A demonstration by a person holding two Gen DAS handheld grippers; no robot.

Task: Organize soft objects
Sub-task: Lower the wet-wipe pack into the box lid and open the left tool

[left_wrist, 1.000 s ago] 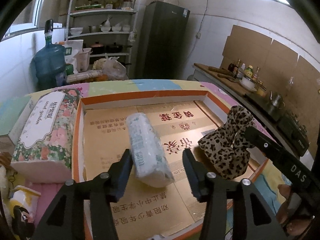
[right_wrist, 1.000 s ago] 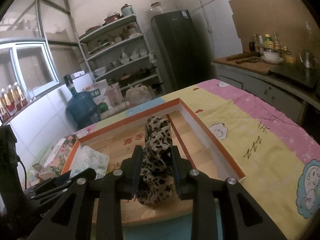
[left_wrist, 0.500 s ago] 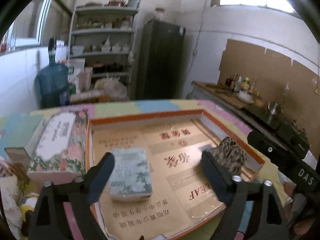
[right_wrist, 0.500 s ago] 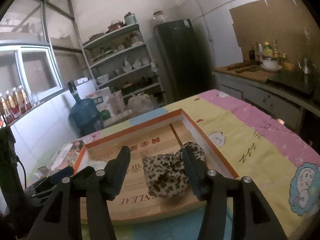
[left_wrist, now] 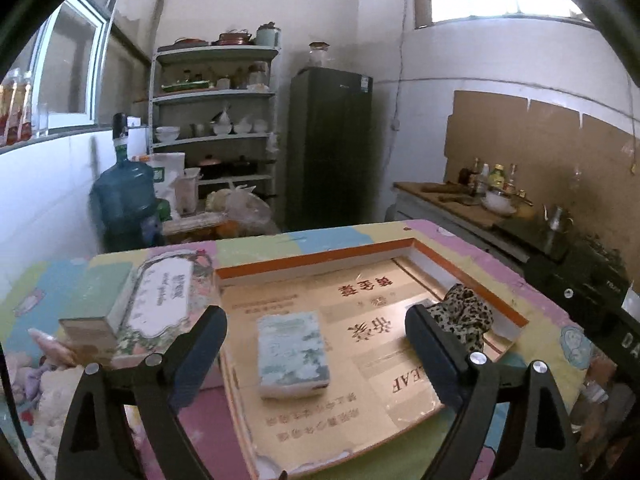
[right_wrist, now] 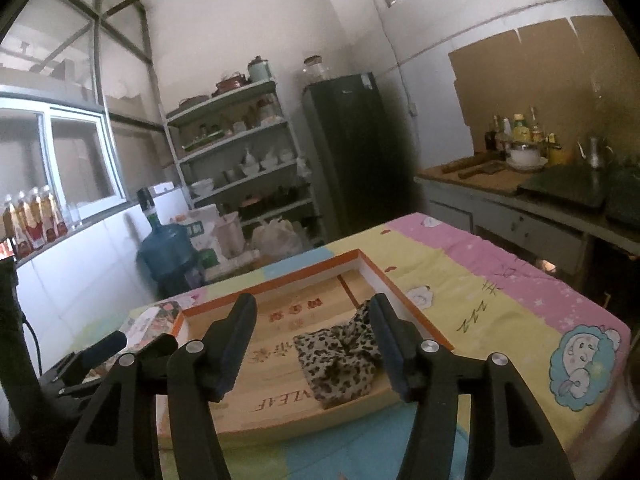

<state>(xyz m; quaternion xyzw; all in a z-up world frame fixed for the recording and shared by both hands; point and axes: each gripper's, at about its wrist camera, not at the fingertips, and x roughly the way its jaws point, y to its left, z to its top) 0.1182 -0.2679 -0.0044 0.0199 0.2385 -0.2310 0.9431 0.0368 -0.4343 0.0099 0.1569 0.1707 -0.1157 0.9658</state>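
A shallow cardboard tray with an orange rim (left_wrist: 312, 258) lies on the table. A pale green tissue pack (left_wrist: 294, 354) rests flat inside it, toward its left. My left gripper (left_wrist: 316, 314) hovers above and short of the pack, wide open, touching nothing. A leopard-print cloth (left_wrist: 466, 316) lies crumpled by the tray's right wall. In the right wrist view that cloth (right_wrist: 336, 356) sits on the tray floor beyond my right gripper (right_wrist: 313, 304). Its jaws are opening and hold nothing. The tray rim (right_wrist: 280, 278) runs behind them.
A floral tissue box (left_wrist: 160, 300) and a thick book (left_wrist: 100, 304) lie left of the tray, with plush toys (left_wrist: 36, 380) at the near left. A cartoon-print cloth (right_wrist: 500, 292) covers the table. Beyond stand a water jug (left_wrist: 124, 196), a fridge (left_wrist: 328, 148) and a kitchen counter (right_wrist: 520, 184).
Both grippers opened and drew back and up. The tissue pack was let go and fell flat in the tray. The leopard cloth was let go and slumped onto the tray floor.
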